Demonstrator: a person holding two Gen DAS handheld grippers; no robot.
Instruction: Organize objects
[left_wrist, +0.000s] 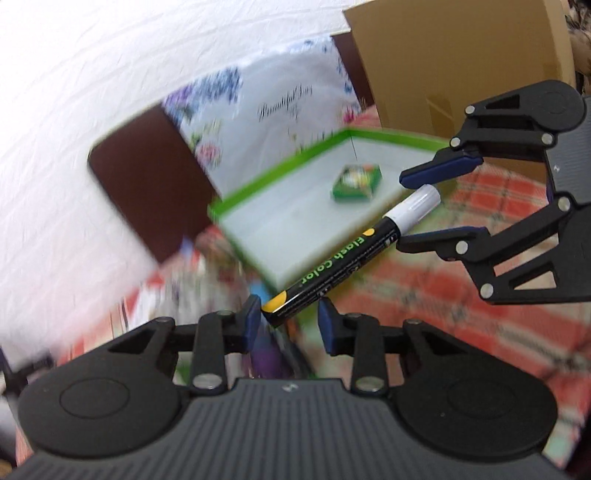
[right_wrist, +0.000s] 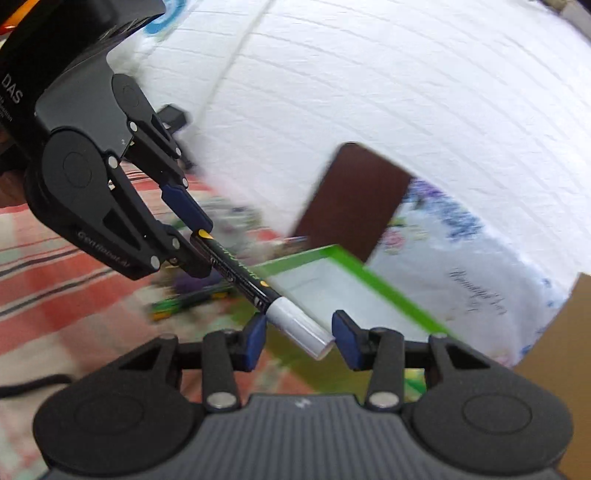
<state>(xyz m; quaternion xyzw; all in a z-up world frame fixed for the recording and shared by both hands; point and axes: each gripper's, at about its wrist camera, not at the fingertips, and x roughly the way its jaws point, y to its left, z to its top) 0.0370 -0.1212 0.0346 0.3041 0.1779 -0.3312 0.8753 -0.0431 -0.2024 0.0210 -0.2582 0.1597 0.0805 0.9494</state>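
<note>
A black "Flash Color" marker (left_wrist: 343, 258) with a white cap hangs in the air between both grippers. Its yellow-marked butt end sits between the pads of my left gripper (left_wrist: 290, 323), whose jaws look wider than the marker. Its white cap (right_wrist: 299, 326) lies between the pads of my right gripper (right_wrist: 298, 338), also with gaps showing. In the right wrist view the left gripper (right_wrist: 199, 245) seems to pinch the marker's end (right_wrist: 240, 269). A green-rimmed white tray (left_wrist: 295, 218) holds a small green box (left_wrist: 356, 182) beyond the marker.
A red plaid cloth (left_wrist: 461, 295) covers the surface. A brown cardboard box (left_wrist: 454, 62) stands behind the tray, a floral white bag (left_wrist: 280, 107) with a dark brown panel (left_wrist: 147, 184) to its left. Several blurred pens (right_wrist: 192, 295) lie on the cloth. A white wall is behind.
</note>
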